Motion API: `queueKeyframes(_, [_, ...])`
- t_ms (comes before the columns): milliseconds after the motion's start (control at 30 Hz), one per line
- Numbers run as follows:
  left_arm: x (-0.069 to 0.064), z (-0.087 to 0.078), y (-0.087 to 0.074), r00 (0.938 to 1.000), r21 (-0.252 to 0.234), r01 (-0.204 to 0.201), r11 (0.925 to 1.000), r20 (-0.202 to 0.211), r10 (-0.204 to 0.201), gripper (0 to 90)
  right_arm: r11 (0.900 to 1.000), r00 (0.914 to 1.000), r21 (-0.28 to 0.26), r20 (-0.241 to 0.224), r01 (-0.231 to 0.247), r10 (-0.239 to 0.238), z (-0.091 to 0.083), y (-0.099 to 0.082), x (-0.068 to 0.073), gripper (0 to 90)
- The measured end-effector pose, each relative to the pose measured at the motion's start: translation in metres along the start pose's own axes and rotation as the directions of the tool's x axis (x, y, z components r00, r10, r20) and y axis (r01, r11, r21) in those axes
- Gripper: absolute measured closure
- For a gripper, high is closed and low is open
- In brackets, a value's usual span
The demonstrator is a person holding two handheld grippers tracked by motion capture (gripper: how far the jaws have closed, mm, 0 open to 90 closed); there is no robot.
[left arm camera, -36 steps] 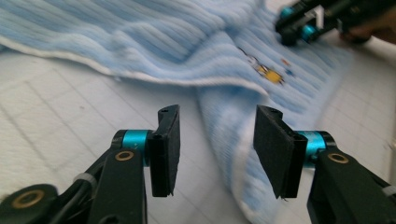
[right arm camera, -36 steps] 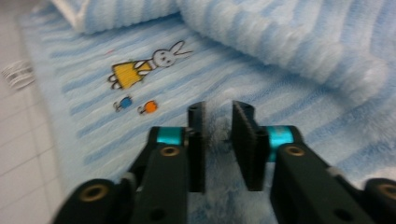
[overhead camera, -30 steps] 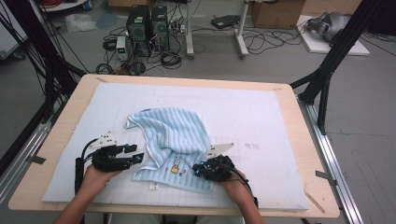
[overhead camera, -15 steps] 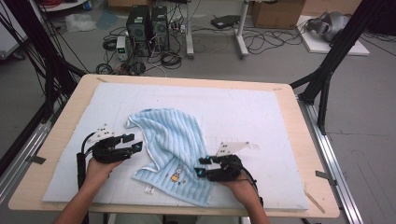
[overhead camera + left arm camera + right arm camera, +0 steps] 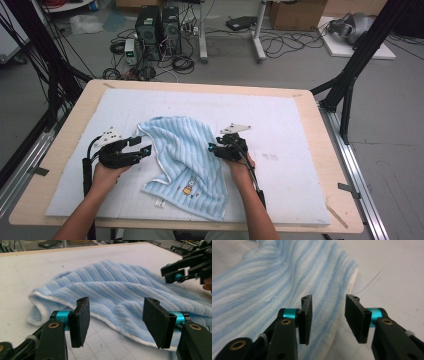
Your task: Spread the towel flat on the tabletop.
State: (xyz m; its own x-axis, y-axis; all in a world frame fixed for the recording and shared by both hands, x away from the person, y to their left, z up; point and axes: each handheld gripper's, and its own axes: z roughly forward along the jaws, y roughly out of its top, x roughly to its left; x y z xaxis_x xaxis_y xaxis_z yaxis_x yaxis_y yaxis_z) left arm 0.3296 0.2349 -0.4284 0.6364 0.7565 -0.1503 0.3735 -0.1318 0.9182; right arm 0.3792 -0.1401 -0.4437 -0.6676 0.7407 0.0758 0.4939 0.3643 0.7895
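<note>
Right gripper point(image 5: 216, 148) shifted up towel point(image 5: 182, 160), fingers parted

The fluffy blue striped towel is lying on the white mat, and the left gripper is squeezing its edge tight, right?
Not quite. The fluffy blue striped towel does lie on the white mat, but the left gripper is not squeezing it. Its jaws have just been opening and stand apart with nothing pinched between them, the towel's white-trimmed edge lying just beyond. The left gripper view shows this.

Lab: computer towers point(image 5: 159, 27), floor cables point(image 5: 280, 45)
</note>
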Motion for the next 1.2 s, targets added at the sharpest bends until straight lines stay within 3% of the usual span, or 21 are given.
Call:
queueKeyframes(67, [0.003, 0.001, 0.002, 1.0, -0.001, 0.0, 1.0, -0.007, 0.0, 39.6, 0.9987, 0.9999, 0.05, -0.014, -0.001, 0.001, 0.009, 0.001, -0.001, 66.9])
queueKeyframes(133, [0.006, 0.003, 0.004, 0.9999, -0.004, -0.004, 1.0, -0.01, 0.004, 39.6, 0.9986, 0.9992, 0.051, -0.038, -0.008, 0.01, 0.009, 0.0, -0.003, 81.5])
queueKeyframes(267, [0.012, 0.007, 0.01, 0.9998, -0.02, 0.008, 0.9998, -0.019, -0.008, 40.7, 0.994, 0.9899, 0.084, -0.129, 0.069, -0.058, 0.0, -0.002, 0.003, 86.6])
queueKeyframes(400, [0.018, 0.008, 0.015, 0.9991, -0.042, 0.019, 0.9989, -0.036, -0.021, 41.2, 0.9858, 0.9618, 0.057, -0.235, 0.158, -0.14, -0.015, -0.006, 0.013, 86.6])
queueKeyframes(500, [0.023, 0.009, 0.018, 0.9983, -0.05, 0.034, 0.9982, -0.046, -0.036, 41.4, 0.977, 0.9324, 0.052, -0.313, 0.207, -0.181, -0.024, -0.01, 0.019, 86.6])
queueKeyframes(633, [0.027, 0.01, 0.018, 0.997, -0.059, 0.048, 0.9971, -0.057, -0.051, 41.5, 0.9594, 0.9017, 0.08, -0.37, 0.27, -0.223, -0.03, -0.021, 0.025, 86.6])
queueKeyframes(733, [0.029, 0.01, 0.018, 0.9968, -0.049, 0.054, 0.9973, -0.057, -0.057, 41.6, 0.9565, 0.8857, 0.077, -0.404, 0.281, -0.228, -0.037, -0.024, 0.026, 84.5])
queueKeyframes(767, [0.029, 0.01, 0.018, 0.9967, -0.048, 0.055, 0.9974, -0.058, -0.057, 41.6, 0.9584, 0.8875, 0.064, -0.399, 0.278, -0.231, -0.04, -0.024, 0.026, 77.3])
queueKeyframes(833, [0.029, 0.009, 0.018, 0.9968, -0.049, 0.053, 0.9974, -0.058, -0.056, 41.6, 0.9728, 0.9173, 0.03, -0.341, 0.23, -0.206, -0.043, -0.02, 0.02, 65.3])
queueKeyframes(900, [0.028, 0.009, 0.018, 0.9971, -0.05, 0.05, 0.9975, -0.054, -0.053, 41.6, 0.986, 0.9514, -0.015, -0.26, 0.166, -0.164, -0.044, -0.017, 0.009, 61.2])
queueKeyframes(1000, [0.027, 0.01, 0.018, 0.9976, -0.043, 0.045, 0.9981, -0.052, -0.047, 41.6, 0.9919, 0.9851, -0.089, -0.138, 0.091, -0.103, -0.045, -0.01, -0.008, 60.8])
queueKeyframes(1100, [0.026, 0.011, 0.017, 0.9977, -0.039, 0.047, 0.9981, -0.046, -0.048, 41.6, 0.9933, 0.9974, -0.098, -0.033, 0.06, -0.064, -0.036, 0.001, -0.023, 61.2])
queueKeyframes(1200, [0.026, 0.011, 0.018, 0.998, -0.04, 0.046, 0.9981, -0.041, -0.048, 41.6, 0.9963, 0.9981, -0.06, 0.002, 0.061, -0.061, -0.018, 0.016, -0.03, 60.2])
